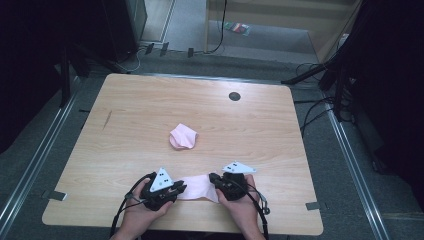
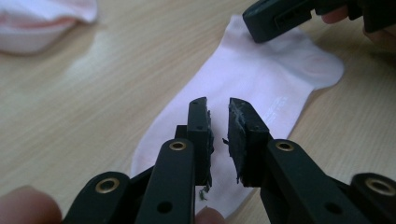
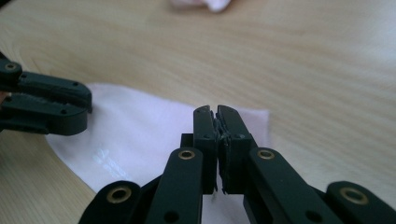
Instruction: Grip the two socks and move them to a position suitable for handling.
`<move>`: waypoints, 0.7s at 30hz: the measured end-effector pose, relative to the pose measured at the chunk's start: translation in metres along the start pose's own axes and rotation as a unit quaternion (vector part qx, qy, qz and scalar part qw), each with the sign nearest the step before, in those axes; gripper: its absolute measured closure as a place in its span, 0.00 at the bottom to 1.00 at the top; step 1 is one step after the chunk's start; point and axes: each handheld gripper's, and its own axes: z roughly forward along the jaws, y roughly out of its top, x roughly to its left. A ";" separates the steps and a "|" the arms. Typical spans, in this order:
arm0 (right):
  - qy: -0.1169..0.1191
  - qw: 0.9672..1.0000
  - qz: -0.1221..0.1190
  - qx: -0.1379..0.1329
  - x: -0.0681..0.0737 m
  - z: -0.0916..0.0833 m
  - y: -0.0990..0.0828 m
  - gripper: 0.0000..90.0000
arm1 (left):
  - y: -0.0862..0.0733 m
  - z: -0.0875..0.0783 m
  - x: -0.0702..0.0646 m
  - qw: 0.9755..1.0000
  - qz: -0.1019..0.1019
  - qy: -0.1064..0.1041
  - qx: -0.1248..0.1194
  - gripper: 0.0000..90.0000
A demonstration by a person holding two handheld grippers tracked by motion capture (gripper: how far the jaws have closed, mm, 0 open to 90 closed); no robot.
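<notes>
**Pink sock flat between two grippers at the near table edge**

Pale wood covered the table (image 1: pixel 150 105), ringed by grey floor and dark gear. At its near edge, a flat pink sock (image 1: pixel 198 187) lay stretched between the two hand-held tools. On the sock's left end sat the left gripper (image 1: pixel 181 188); its own view showed the jaws a narrow slit apart above the fabric, nothing pinched between them. On the sock's right end sat the right gripper (image 1: pixel 214 179), its jaws pressed together; whether cloth was caught between them could not be told, though the sock's straight end lay just beyond the tips. A second, bunched-up pink sock (image 1: pixel 183 137) rested farther off, near the table's middle and well apart from both tools. Bare wood stretched wide to the left, right and far side, up to a small dark grommet (image 1: pixel 234 96) near the far edge.
</notes>
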 end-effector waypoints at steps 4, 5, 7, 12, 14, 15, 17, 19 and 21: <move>0.002 1.000 -0.001 0.012 -0.002 0.008 -0.005 0.98 | -0.004 0.004 0.001 1.000 0.003 0.011 0.012 0.87; 0.002 1.000 0.002 0.015 -0.003 0.007 -0.005 0.99 | -0.004 0.003 0.001 1.000 0.006 0.010 0.012 0.87; -0.002 1.000 0.008 0.012 -0.006 0.004 -0.006 0.99 | -0.005 0.003 0.000 1.000 0.015 0.009 0.010 0.84; -0.002 1.000 0.020 0.005 -0.004 0.001 -0.008 0.95 | -0.009 0.001 0.004 0.999 -0.010 -0.035 -0.012 0.73; 0.000 1.000 0.020 -0.004 -0.002 -0.002 -0.006 0.94 | -0.008 -0.002 0.006 0.998 -0.017 -0.051 -0.035 0.64; 0.002 1.000 0.021 -0.019 -0.001 -0.006 -0.004 0.93 | -0.008 -0.005 0.007 0.997 -0.022 -0.056 -0.053 0.62; 0.003 0.999 0.019 -0.031 -0.001 -0.010 0.000 0.90 | -0.007 -0.013 0.015 0.993 -0.040 -0.055 -0.096 0.57; 0.003 0.999 0.016 -0.034 -0.001 -0.012 0.002 0.88 | -0.007 -0.017 0.019 0.992 -0.043 -0.047 -0.108 0.55; -0.003 0.999 0.002 -0.045 -0.001 -0.016 0.007 0.83 | -0.010 -0.022 0.032 0.990 -0.059 -0.031 -0.123 0.51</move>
